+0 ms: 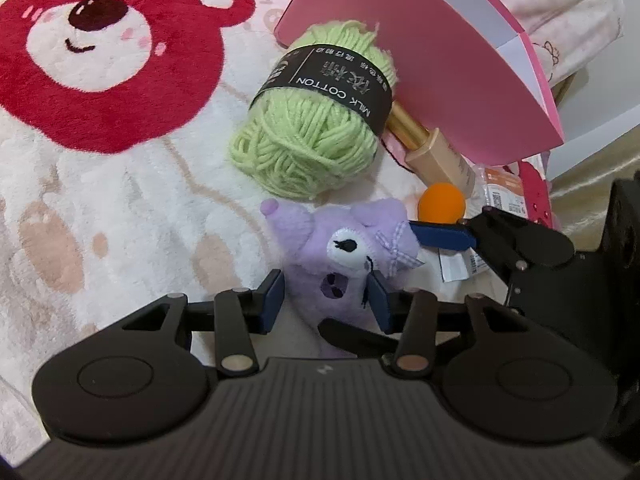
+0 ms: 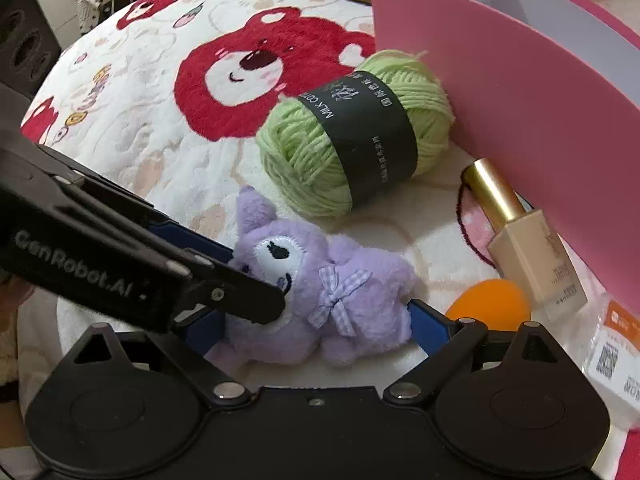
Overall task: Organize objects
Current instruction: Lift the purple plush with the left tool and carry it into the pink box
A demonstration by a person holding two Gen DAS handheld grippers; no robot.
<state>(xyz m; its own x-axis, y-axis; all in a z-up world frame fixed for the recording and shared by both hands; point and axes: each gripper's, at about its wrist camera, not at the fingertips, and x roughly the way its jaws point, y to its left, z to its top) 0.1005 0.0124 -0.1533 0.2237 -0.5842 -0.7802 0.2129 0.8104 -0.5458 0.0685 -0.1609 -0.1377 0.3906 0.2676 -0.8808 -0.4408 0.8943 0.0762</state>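
A purple plush toy [image 1: 344,248] [image 2: 320,280] with a checked bow lies on the white rug. In the left wrist view my left gripper [image 1: 326,300] has its blue pads pressed on the toy's lower body, one on each side. The right wrist view shows that same left gripper [image 2: 260,280] reaching in from the left to the toy. My right gripper [image 2: 316,332] stands wide, its blue pads either side of the toy and not squeezing it. One of its fingers [image 1: 440,236] shows beside the toy's bow.
A green yarn ball [image 1: 320,120] [image 2: 352,132] lies just beyond the toy. Behind it stands a pink box [image 1: 420,60] [image 2: 520,100]. A foundation bottle [image 2: 532,256], an orange sponge [image 2: 488,300] and a white packet [image 2: 612,344] lie to the right. The rug's red bear [image 1: 100,60] is left.
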